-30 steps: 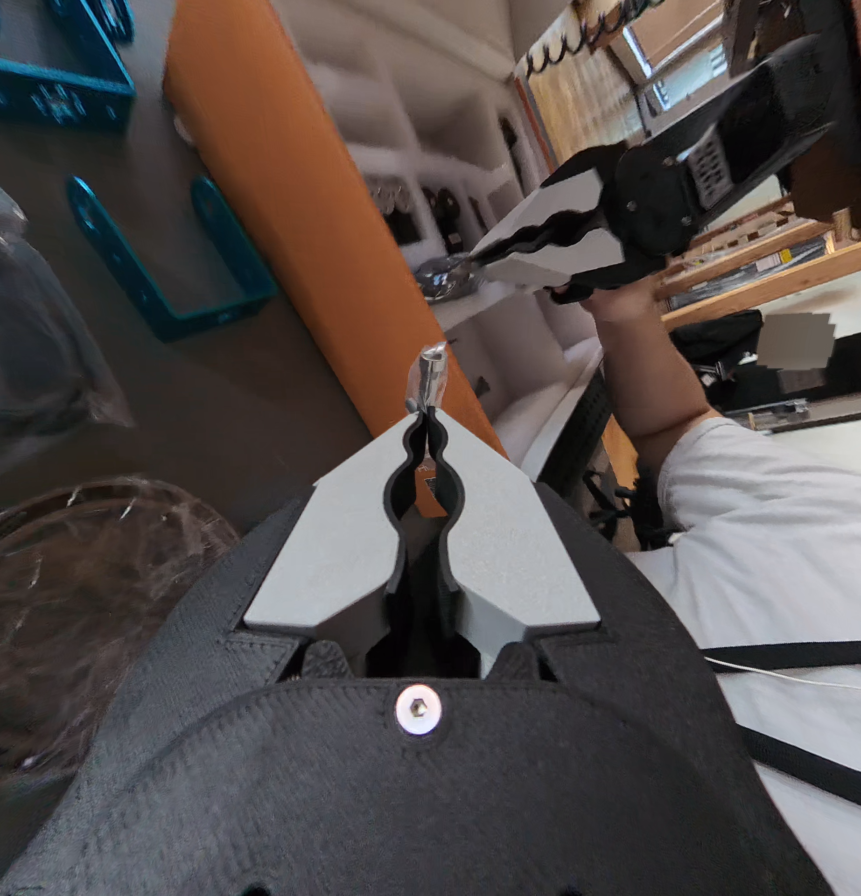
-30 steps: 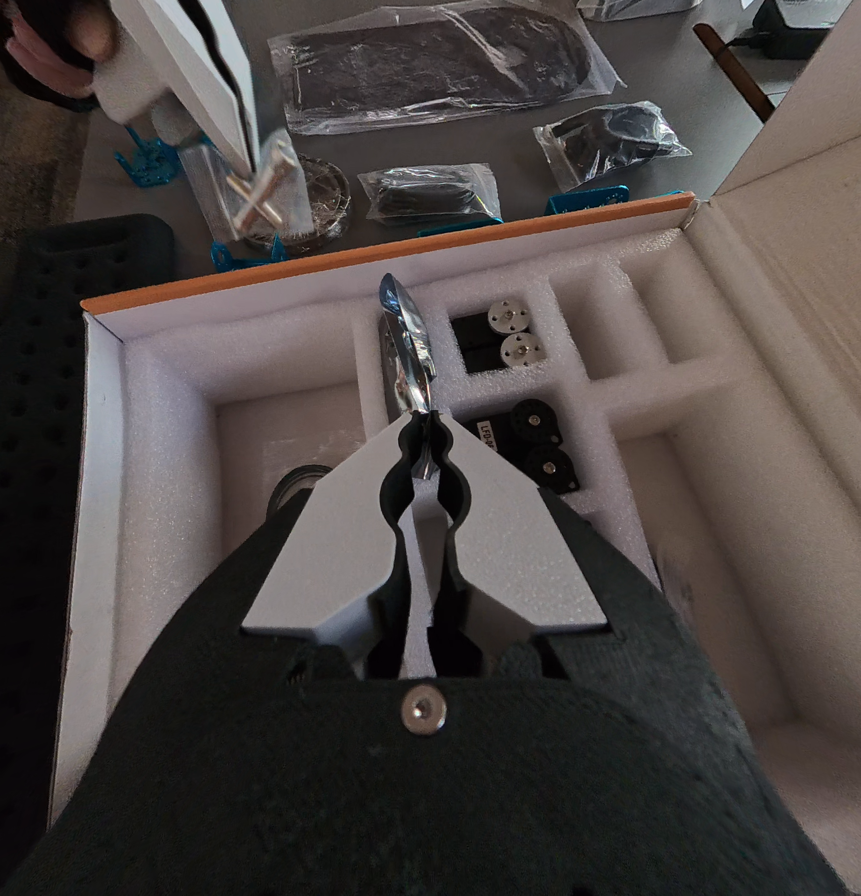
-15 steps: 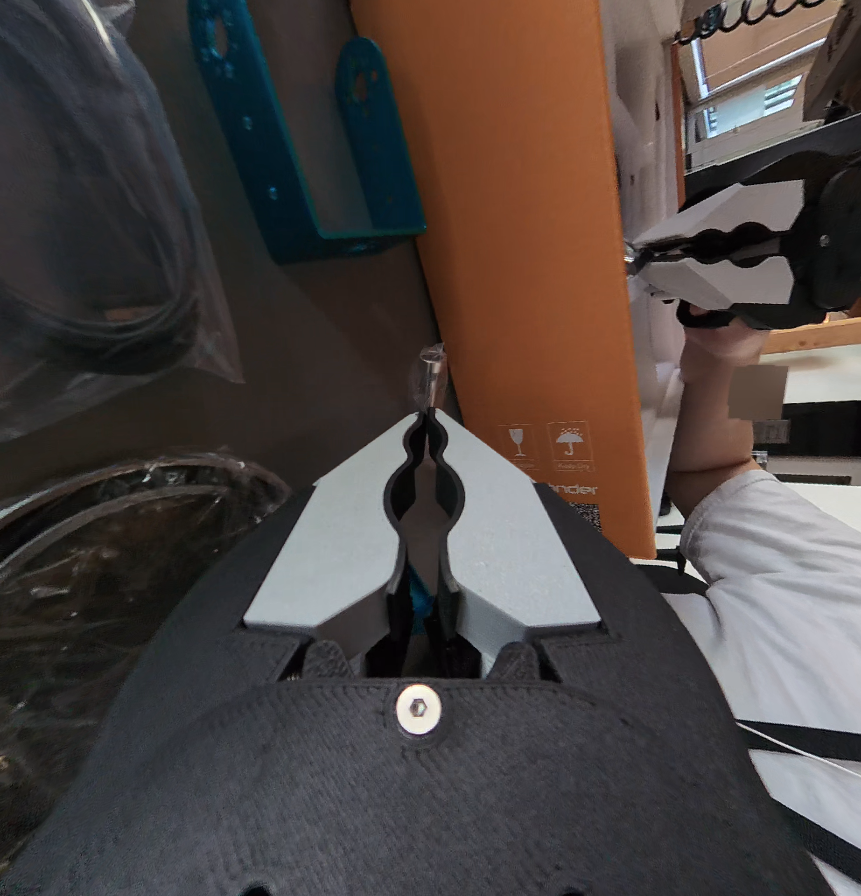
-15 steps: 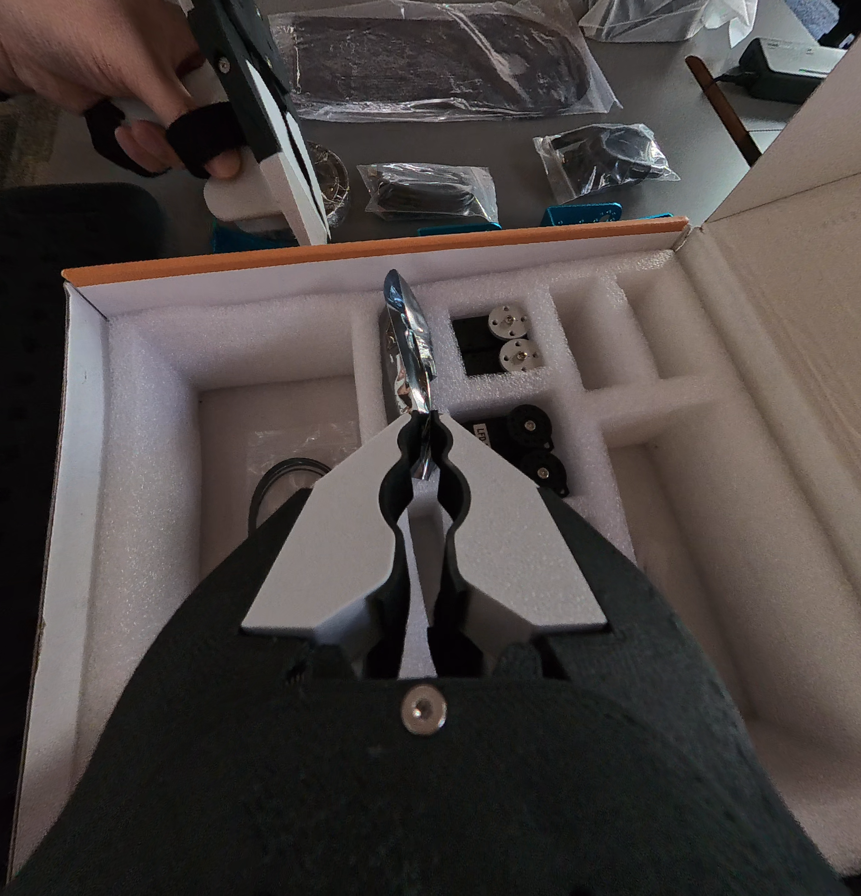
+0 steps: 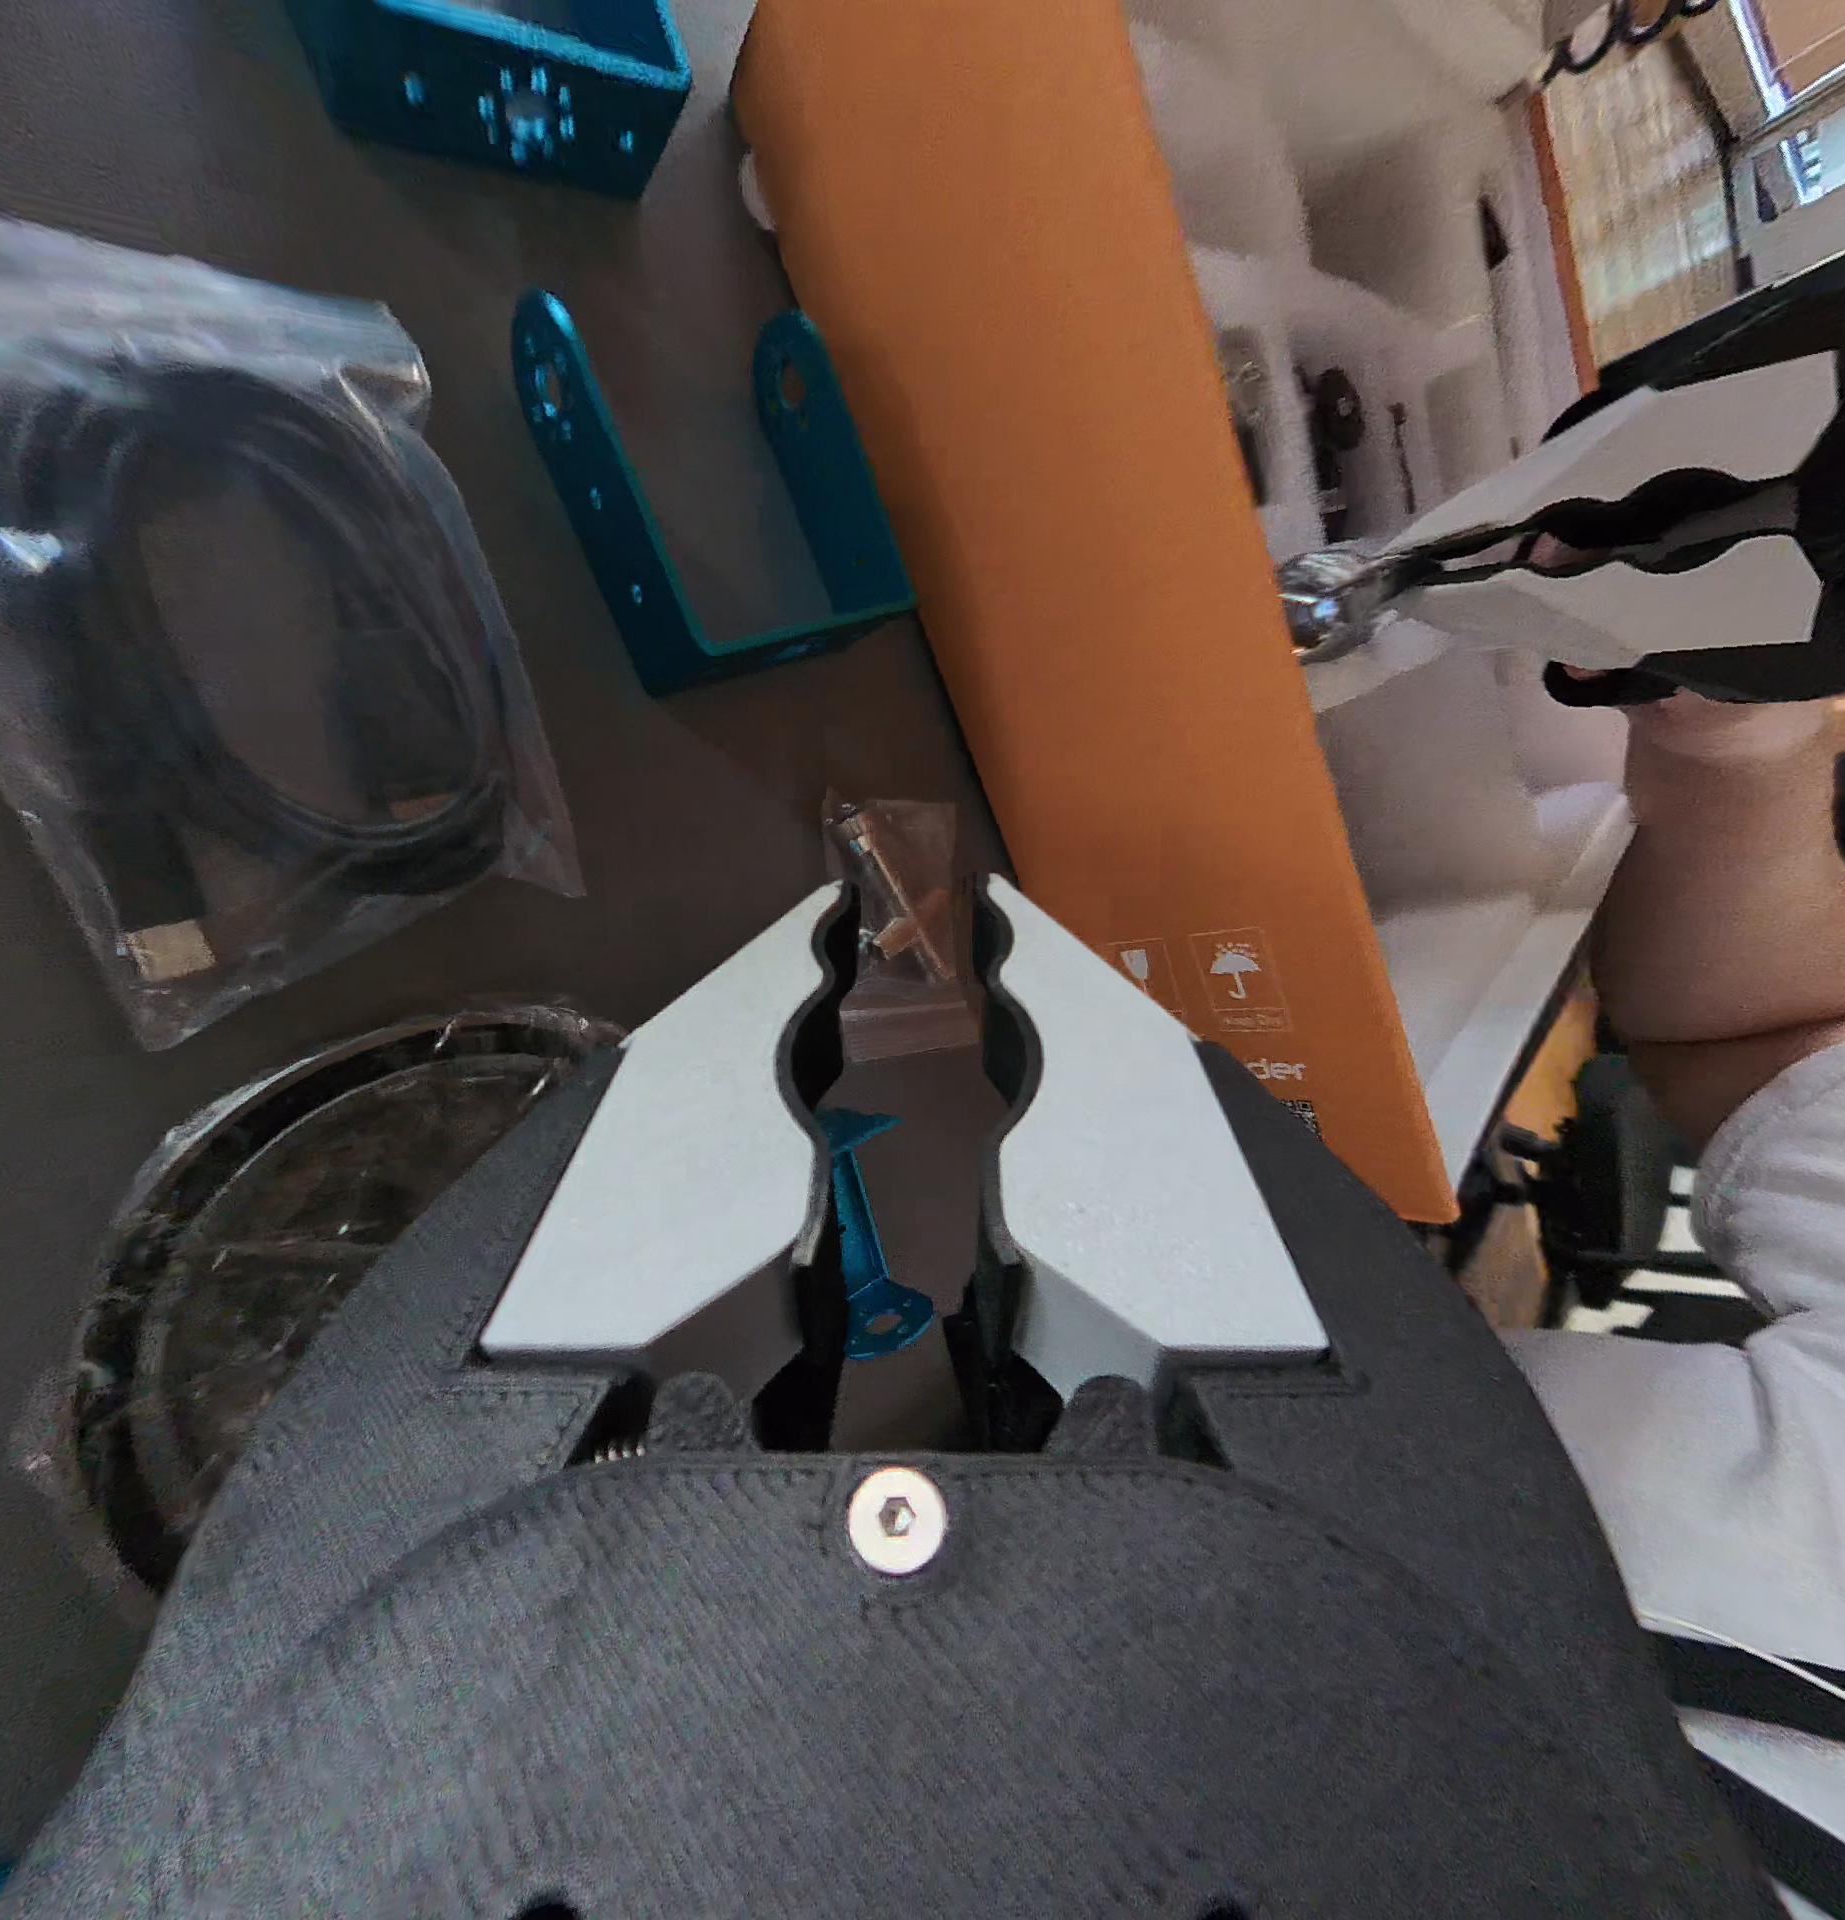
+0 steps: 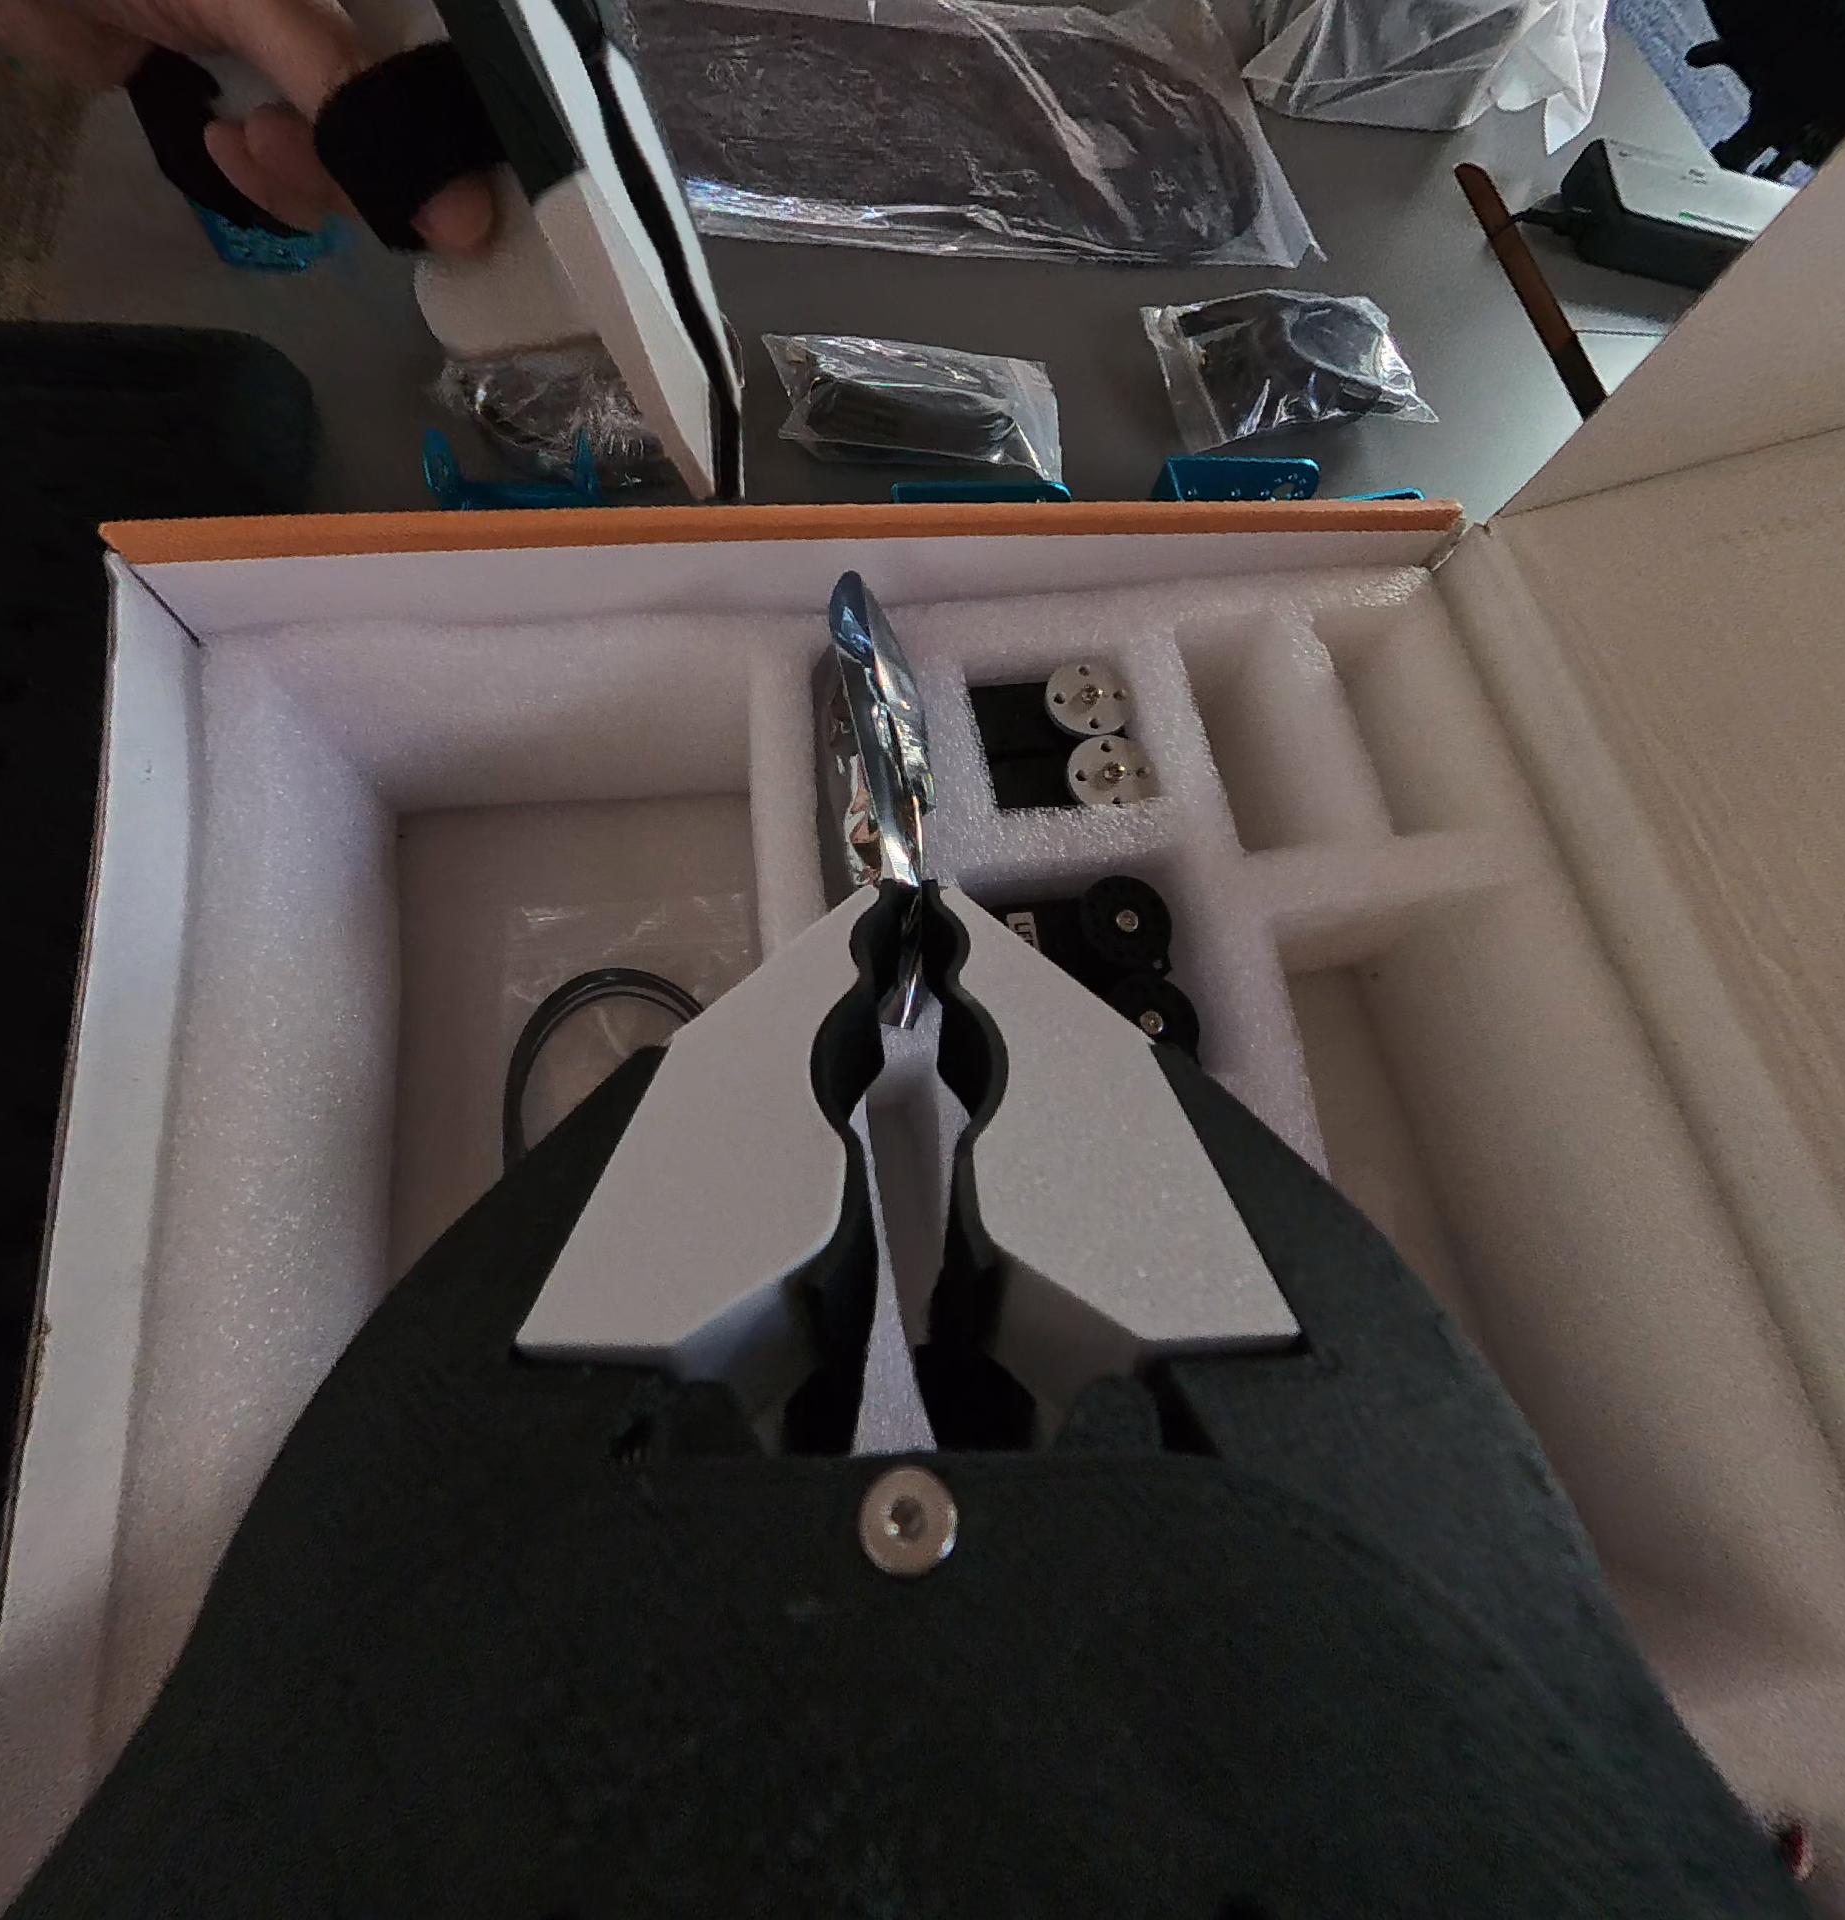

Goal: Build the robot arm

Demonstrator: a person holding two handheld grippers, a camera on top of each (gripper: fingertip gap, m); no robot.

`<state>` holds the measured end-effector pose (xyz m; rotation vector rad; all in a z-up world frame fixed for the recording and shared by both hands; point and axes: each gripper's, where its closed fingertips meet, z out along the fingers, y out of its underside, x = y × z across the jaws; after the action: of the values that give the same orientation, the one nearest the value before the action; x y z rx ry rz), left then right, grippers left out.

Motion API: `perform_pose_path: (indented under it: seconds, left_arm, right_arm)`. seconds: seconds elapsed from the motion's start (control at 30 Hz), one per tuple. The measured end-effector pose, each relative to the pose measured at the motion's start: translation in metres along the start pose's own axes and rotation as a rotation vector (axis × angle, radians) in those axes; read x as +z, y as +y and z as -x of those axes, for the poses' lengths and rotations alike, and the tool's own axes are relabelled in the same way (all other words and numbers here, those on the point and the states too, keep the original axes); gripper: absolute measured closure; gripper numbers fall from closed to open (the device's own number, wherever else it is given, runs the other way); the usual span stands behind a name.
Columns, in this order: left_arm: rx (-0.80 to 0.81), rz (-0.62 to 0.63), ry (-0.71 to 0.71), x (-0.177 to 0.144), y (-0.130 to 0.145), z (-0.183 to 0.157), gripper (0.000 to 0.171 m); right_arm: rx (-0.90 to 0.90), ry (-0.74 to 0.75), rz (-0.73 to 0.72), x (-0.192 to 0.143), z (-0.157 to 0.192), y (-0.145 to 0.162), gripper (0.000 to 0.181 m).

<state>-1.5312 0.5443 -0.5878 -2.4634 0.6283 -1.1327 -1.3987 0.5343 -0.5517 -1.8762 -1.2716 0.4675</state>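
My left gripper (image 5: pixel 913 888) is open, low over the dark table beside the orange box wall (image 5: pixel 1053 520). A small clear bag with a cross-shaped metal tool (image 5: pixel 892 914) lies on the table just past its fingertips, free of them. My right gripper (image 6: pixel 902 896) is shut on a shiny silver foil bag (image 6: pixel 876 727) and holds it above the white foam insert (image 6: pixel 585 707) of the open box. The right gripper with the foil bag also shows in the left wrist view (image 5: pixel 1406 566). The left gripper also shows in the right wrist view (image 6: pixel 726 457), behind the box.
Blue metal brackets (image 5: pixel 689 499), a bag of black cable (image 5: pixel 253 623) and a wrapped round part (image 5: pixel 274 1195) lie on the table. The foam holds silver-topped servos (image 6: pixel 1089 727), black servos (image 6: pixel 1136 956) and a black cable ring (image 6: pixel 596 1008). More bagged parts (image 6: pixel 918 405) lie behind the box. One gripper's finger ends stand about 15 centimeters off the other's.
My left gripper has opened and let go of the small clear bag, which now lies on the table beside the orange box. My right gripper still holds the foil bag over the box.
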Motion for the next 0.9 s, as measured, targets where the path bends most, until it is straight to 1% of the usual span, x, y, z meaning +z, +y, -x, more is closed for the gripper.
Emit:
perform_pose_path:
  seconds: [0.03, 0.1, 0.17, 0.23, 0.27, 0.3, 0.33, 0.37, 0.4, 0.47, 0.57, 0.67, 0.77, 0.83, 0.9]
  left_arm:
    - [0.055, -0.041, 0.0, -0.006, -0.006, -0.008, 0.15]
    - [0.239, -0.126, 0.039, -0.017, -0.021, -0.042, 0.152]
    - [0.453, -0.111, 0.072, -0.013, -0.02, -0.08, 0.158]
    - [0.626, -0.074, 0.058, -0.001, -0.015, -0.105, 0.168]
    - [0.693, -0.065, 0.048, 0.006, -0.014, -0.114, 0.171]
    - [0.741, -0.057, 0.009, 0.013, -0.015, -0.116, 0.171]
    - [0.773, -0.044, -0.055, 0.02, -0.017, -0.111, 0.171]
    - [0.797, -0.011, -0.095, 0.027, -0.017, -0.107, 0.171]
    - [0.802, 0.027, -0.108, 0.033, -0.013, -0.104, 0.171]
    - [0.782, 0.064, -0.143, 0.043, -0.012, -0.096, 0.171]
    - [0.8, 0.05, -0.22, 0.048, -0.024, -0.088, 0.171]
    - [0.797, 0.101, -0.222, 0.049, -0.022, -0.085, 0.171]
    - [0.763, 0.137, -0.196, 0.048, -0.015, -0.082, 0.171]
    - [0.755, 0.145, -0.185, 0.049, -0.013, -0.081, 0.171]
    - [0.758, 0.186, -0.185, 0.05, -0.012, -0.08, 0.171]
  right_arm:
    - [-0.01, 0.006, 0.002, 0.0, 0.0, 0.0, 0.179]
    - [-0.02, 0.01, 0.002, 0.0, 0.0, 0.0, 0.179]
    - [-0.021, 0.0, -0.001, 0.0, 0.0, -0.001, 0.179]
    - [-0.018, -0.033, -0.027, 0.002, 0.002, -0.006, 0.173]
    - [0.009, -0.051, -0.049, 0.005, 0.004, -0.011, 0.159]
    - [0.035, -0.07, -0.048, 0.008, 0.006, -0.014, 0.15]
    - [0.037, -0.084, -0.025, 0.011, 0.007, -0.014, 0.154]
    - [0.019, -0.063, -0.004, 0.014, 0.005, -0.014, 0.168]
    - [-0.018, -0.039, -0.001, 0.015, 0.002, -0.015, 0.172]
    - [-0.067, -0.031, 0.028, 0.017, 0.003, -0.015, 0.174]
    - [-0.074, -0.046, 0.073, 0.017, 0.003, -0.015, 0.18]
    - [-0.068, -0.034, 0.074, 0.017, 0.003, -0.015, 0.181]
    - [-0.036, -0.023, 0.021, 0.016, 0.003, -0.016, 0.181]
    - [-0.052, -0.012, 0.019, 0.015, 0.002, -0.017, 0.181]
    - [-0.065, -0.006, 0.021, 0.015, 0.001, -0.018, 0.181]
